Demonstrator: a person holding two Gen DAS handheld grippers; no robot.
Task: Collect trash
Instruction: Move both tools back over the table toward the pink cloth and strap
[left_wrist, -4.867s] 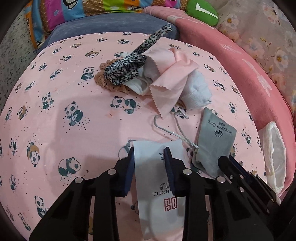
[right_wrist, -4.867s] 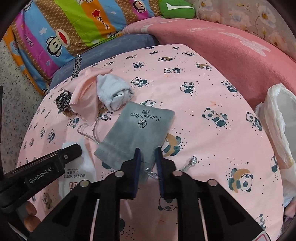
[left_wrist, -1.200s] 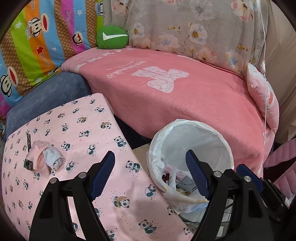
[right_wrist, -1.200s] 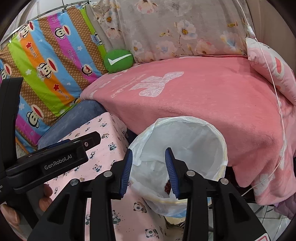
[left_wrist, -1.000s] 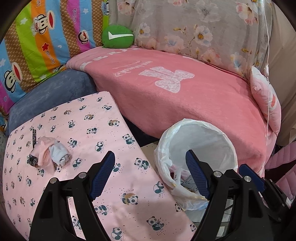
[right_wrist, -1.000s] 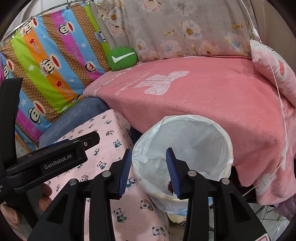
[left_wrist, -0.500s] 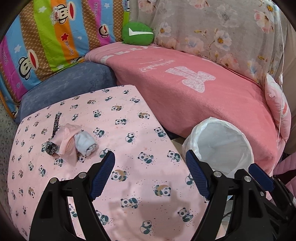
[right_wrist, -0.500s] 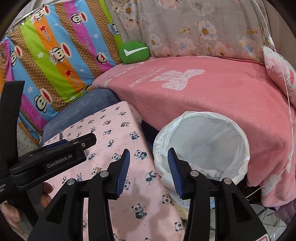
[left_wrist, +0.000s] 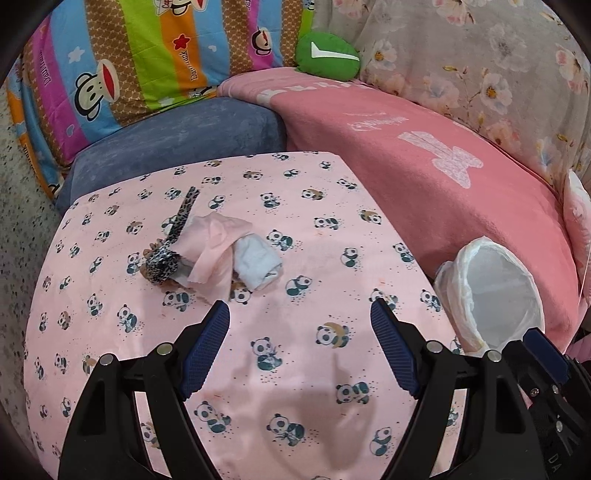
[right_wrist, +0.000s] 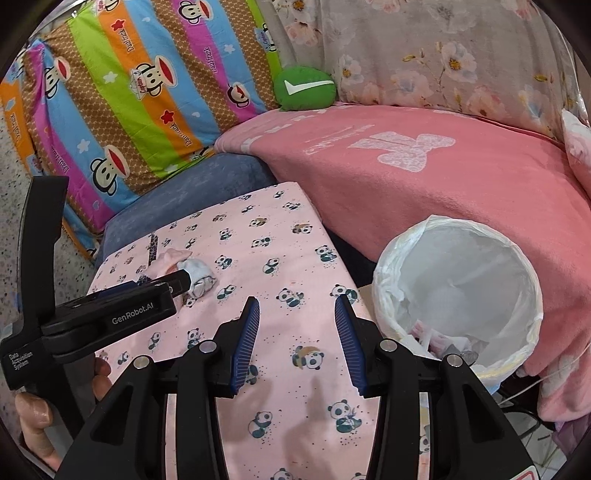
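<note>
Panda-print table, both grippers angled down, empty

A small heap lies on the panda-print cloth — a leopard-print band, a crumpled pale pink cloth and a rolled white sock, all touching. Well apart at the cloth's far edge stands the white-lined bin — upright, mouth open, with scraps at its bottom.

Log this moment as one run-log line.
left gripper: open, empty | right gripper: open, empty | cloth pile: on panda table | lined bin: beside table, holds trash
</note>
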